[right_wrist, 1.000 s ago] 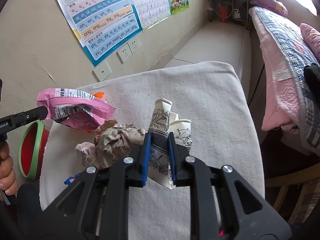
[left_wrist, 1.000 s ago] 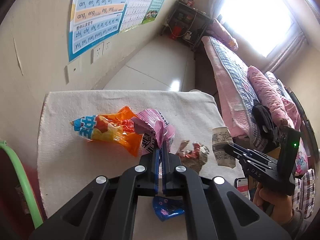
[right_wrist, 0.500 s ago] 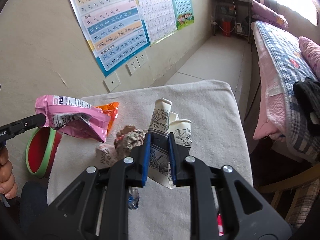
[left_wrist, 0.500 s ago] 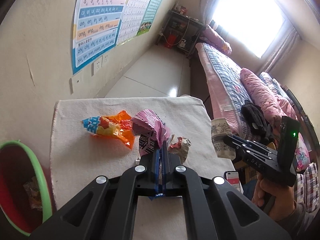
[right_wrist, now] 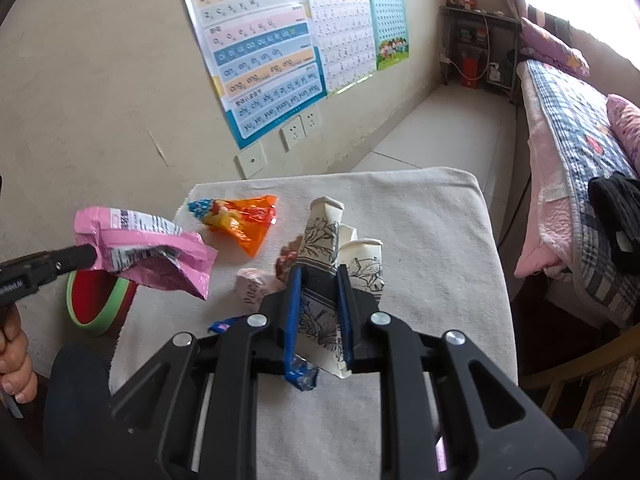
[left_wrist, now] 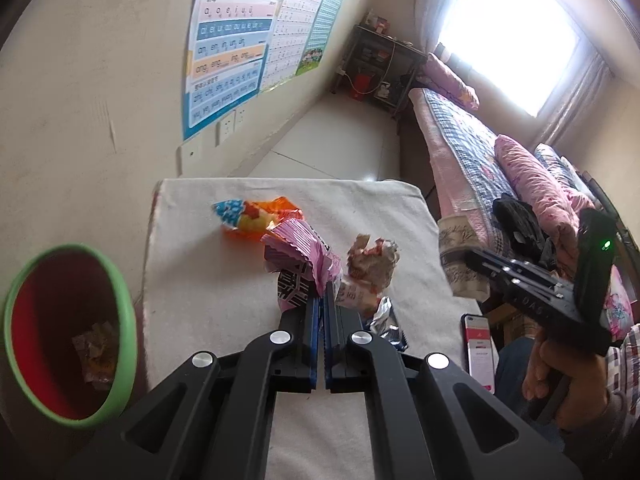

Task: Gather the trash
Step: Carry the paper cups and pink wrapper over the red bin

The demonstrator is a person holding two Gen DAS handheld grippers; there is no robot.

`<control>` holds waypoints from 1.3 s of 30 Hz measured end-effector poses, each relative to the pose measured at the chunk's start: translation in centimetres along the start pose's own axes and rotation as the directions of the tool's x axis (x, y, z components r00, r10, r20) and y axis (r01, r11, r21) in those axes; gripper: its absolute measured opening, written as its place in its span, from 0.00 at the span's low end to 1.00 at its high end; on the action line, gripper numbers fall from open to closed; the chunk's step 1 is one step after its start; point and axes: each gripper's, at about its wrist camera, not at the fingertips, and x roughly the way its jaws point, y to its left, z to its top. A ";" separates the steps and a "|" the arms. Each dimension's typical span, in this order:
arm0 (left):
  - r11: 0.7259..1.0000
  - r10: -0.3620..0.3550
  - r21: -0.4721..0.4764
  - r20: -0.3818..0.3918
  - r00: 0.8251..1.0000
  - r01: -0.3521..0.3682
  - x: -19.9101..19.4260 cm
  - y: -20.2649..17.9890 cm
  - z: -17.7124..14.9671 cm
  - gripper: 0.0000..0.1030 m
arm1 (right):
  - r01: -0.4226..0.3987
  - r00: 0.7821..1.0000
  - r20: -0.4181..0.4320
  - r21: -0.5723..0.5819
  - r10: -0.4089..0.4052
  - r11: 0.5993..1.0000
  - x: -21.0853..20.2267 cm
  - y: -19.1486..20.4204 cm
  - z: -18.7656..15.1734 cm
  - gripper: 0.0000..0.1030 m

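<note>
Pink wrapper (right_wrist: pixel 148 250) pinched flat between the closed fingers of the left gripper (left_wrist: pixel 322 300), held off the table (right_wrist: pixel 432 240) above the near-left edge, over the green-rimmed red bin (left_wrist: pixel 60 328) in the right view. Right gripper (right_wrist: pixel 320 312) clamped on a flattened patterned paper cup (right_wrist: pixel 320 236), second squashed cup (right_wrist: pixel 364 264) touching it. On the white cloth: orange snack bag (right_wrist: pixel 244 220) far-left, crumpled paper wad (left_wrist: pixel 372 264) mid, blue foil scrap (left_wrist: pixel 386 320) near edge. Bin has some scraps inside.
</note>
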 end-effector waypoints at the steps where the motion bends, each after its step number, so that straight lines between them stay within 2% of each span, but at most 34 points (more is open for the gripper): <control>1: 1.000 0.005 0.001 0.001 1.000 -0.005 -0.2 0.1 -0.3 0.00 | -0.002 1.000 0.004 -0.004 0.002 1.000 -0.2 0.3 0.0 0.17; 9: 0.999 0.032 -0.029 0.040 0.999 -0.030 -2.1 1.4 -0.9 0.00 | -0.020 0.999 0.031 -0.055 0.021 0.998 -1.7 3.1 0.9 0.17; 16: 0.997 0.059 -0.057 0.066 0.996 -0.055 -3.6 3.0 -1.3 0.00 | -0.056 0.998 0.036 -0.098 0.060 0.994 -1.2 6.3 1.6 0.17; 31: 0.977 0.144 -0.174 0.116 0.983 -0.123 -8.1 9.6 -2.6 0.00 | -0.177 0.983 0.003 -0.207 0.182 0.962 1.4 15.4 2.8 0.17; 39: 0.955 0.219 -0.230 0.129 0.967 -0.186 -10.6 13.8 -3.6 0.00 | -0.248 0.968 -0.026 -0.262 0.250 0.933 2.7 21.1 3.3 0.17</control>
